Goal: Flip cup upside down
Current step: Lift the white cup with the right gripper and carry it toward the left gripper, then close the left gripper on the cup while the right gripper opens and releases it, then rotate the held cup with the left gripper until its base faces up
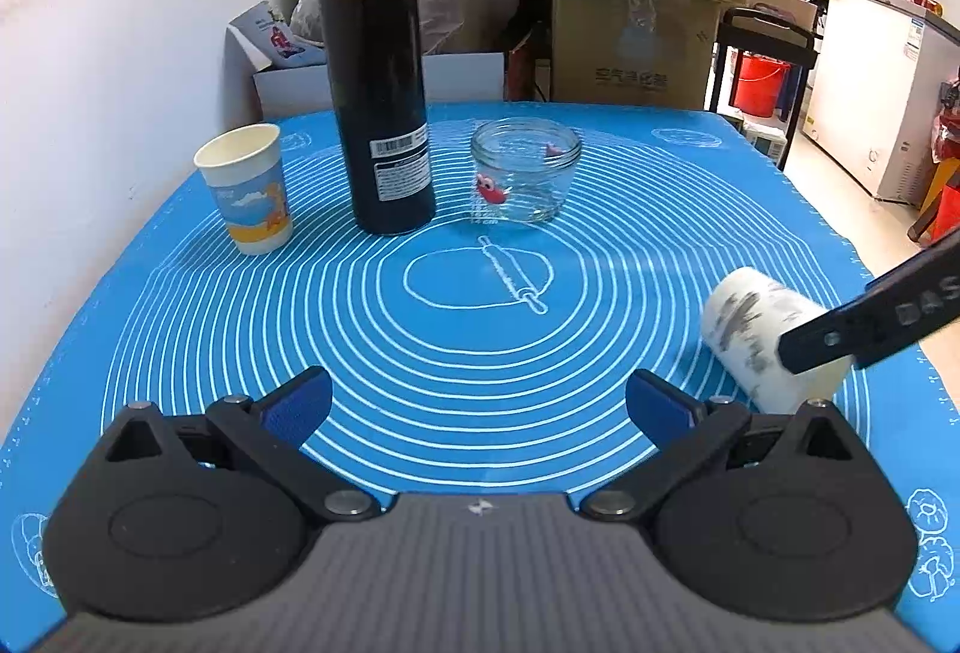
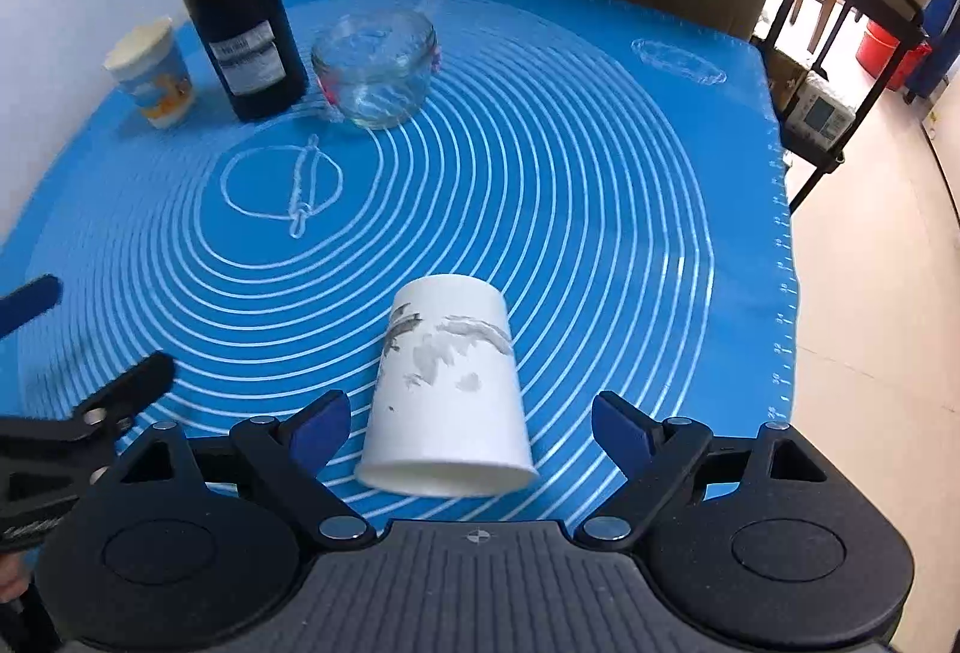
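Canister [image 2: 231, 2], jar [image 2: 375, 68] and printed cup [image 2: 153, 74] stand well beyond the upturned cup [image 2: 447, 395].

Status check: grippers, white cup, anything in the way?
Left gripper open, idle. Right gripper open, straddling white cup, no contact. Cup tipped, rim toward the camera. Nothing in the way.

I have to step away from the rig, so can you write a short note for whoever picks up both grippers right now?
Left gripper: open, holding nothing, above the near part of the blue silicone baking mat.
Right gripper: open, its fingers either side of the white paper cup with grey brush marks, not clamped.
That cup appears mouth-down, rim near the gripper, possibly tilted; whether it sits flat is unclear.
The cartoon-printed paper cup, tall black canister and clear glass jar stand upright at the far side.
Done: flip looks nearly finished. Left: confirm the cup sits flat, then back the right gripper away.
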`<state>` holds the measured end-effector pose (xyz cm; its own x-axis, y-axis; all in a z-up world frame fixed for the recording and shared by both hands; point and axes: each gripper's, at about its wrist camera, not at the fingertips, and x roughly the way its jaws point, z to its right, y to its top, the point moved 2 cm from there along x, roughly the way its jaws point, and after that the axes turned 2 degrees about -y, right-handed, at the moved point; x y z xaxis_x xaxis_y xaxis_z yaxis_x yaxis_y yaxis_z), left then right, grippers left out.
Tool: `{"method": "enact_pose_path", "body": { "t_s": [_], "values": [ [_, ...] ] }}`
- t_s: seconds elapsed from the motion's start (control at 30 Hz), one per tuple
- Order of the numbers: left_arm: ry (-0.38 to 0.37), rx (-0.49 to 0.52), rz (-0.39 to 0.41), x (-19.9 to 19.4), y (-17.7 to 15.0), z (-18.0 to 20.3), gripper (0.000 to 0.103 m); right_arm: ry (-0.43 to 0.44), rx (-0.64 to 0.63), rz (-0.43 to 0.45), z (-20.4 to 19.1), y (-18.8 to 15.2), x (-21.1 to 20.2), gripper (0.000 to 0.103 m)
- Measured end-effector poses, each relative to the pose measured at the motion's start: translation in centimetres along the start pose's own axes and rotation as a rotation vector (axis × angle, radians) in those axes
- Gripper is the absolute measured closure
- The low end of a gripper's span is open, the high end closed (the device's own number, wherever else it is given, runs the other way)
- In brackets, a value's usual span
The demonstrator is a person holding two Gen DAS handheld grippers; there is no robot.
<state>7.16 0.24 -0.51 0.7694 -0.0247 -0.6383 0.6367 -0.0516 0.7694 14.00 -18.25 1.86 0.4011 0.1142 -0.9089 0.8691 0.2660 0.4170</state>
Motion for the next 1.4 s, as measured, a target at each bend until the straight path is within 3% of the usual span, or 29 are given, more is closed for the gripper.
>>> {"method": "enact_pose_path", "body": {
  "t_s": [0.2,0.37,0.5,0.73,0.93,1.13,1.17,1.2,1.23,1.4],
  "values": [
    [-0.005,0.016,0.005,-0.1,0.7,1.7,0.0,-0.003,0.053,0.151,1.9,-3.2,-4.6,0.009],
    [-0.055,-0.03,-0.019,0.5,1.3,3.0,0.0,-0.03,0.111,0.247,4.0,-6.6,-6.6,0.009],
    [-0.083,-0.062,-0.024,1.0,2.4,4.2,0.0,-0.045,0.142,0.265,5.5,-8.8,-6.6,0.009],
    [-0.121,-0.034,-0.097,3.3,3.3,6.9,0.0,-0.043,0.174,0.254,7.5,-11.1,-5.6,0.009],
    [-0.073,0.043,-0.193,5.5,2.8,8.4,0.0,-0.044,0.176,0.273,7.6,-11.9,-4.9,0.009],
    [-0.059,0.045,-0.269,6.9,1.9,7.6,0.001,-0.045,0.149,0.286,6.6,-12.2,-4.4,0.009],
    [-0.063,0.041,-0.272,7.0,1.8,7.5,0.004,-0.046,0.142,0.288,6.5,-12.3,-4.4,0.009],
    [-0.07,0.039,-0.277,7.0,1.7,7.4,0.021,-0.047,0.137,0.288,6.3,-12.3,-4.3,0.009],
    [-0.076,0.038,-0.295,7.2,1.7,7.3,0.027,-0.045,0.134,0.287,6.2,-12.3,-4.3,0.009],
    [-0.12,0.012,-0.306,7.5,1.6,6.8,0.04,-0.036,0.132,0.286,5.9,-12.4,-4.0,0.009]
  ]
}}
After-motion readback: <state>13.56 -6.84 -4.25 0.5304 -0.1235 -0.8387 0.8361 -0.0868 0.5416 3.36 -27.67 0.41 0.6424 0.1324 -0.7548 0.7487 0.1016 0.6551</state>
